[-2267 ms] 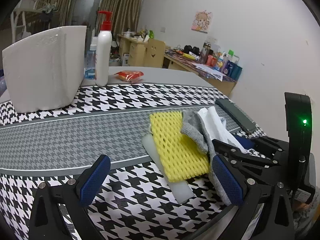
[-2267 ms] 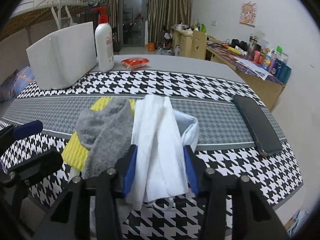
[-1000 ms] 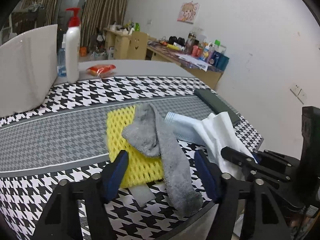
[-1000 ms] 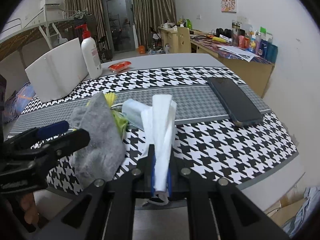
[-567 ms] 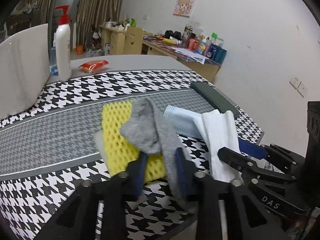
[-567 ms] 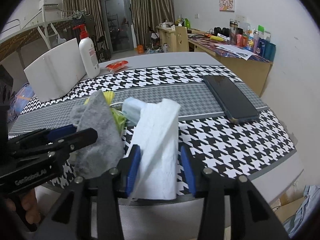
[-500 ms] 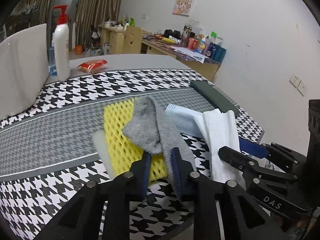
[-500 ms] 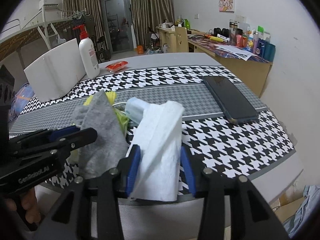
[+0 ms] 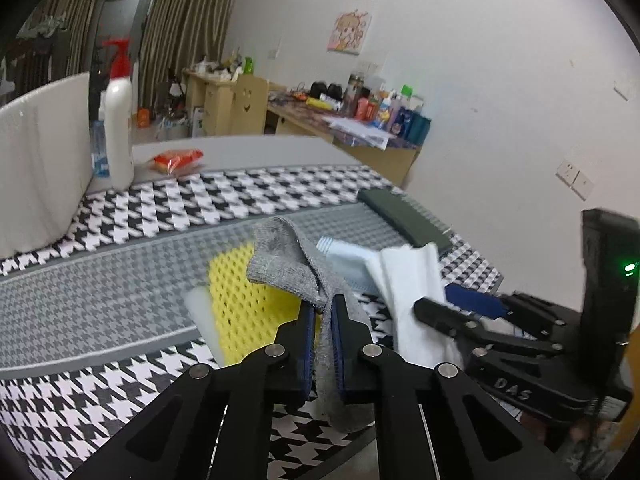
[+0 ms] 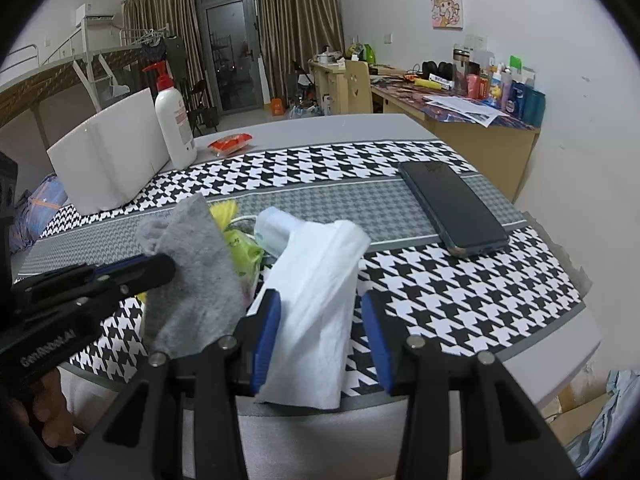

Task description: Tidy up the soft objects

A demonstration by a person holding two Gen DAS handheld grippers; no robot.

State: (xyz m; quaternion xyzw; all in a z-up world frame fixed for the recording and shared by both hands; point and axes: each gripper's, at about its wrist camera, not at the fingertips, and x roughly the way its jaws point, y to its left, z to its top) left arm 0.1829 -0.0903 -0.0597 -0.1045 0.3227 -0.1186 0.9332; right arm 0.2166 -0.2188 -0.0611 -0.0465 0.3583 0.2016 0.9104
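Two changes came together: my left gripper (image 9: pixel 321 320) had just clamped its jaws on the grey sock (image 9: pixel 288 266) at the counter (image 10: pixel 460 292) edge, while my right gripper (image 10: pixel 318 334) stood released around the white tissue (image 10: pixel 320 300), so sorting could move to the sock.

White pump bottle (image 10: pixel 173 124) beside white box (image 10: pixel 108 160); dark phone (image 10: pixel 452 208) on houndstooth cloth (image 10: pixel 460 280).
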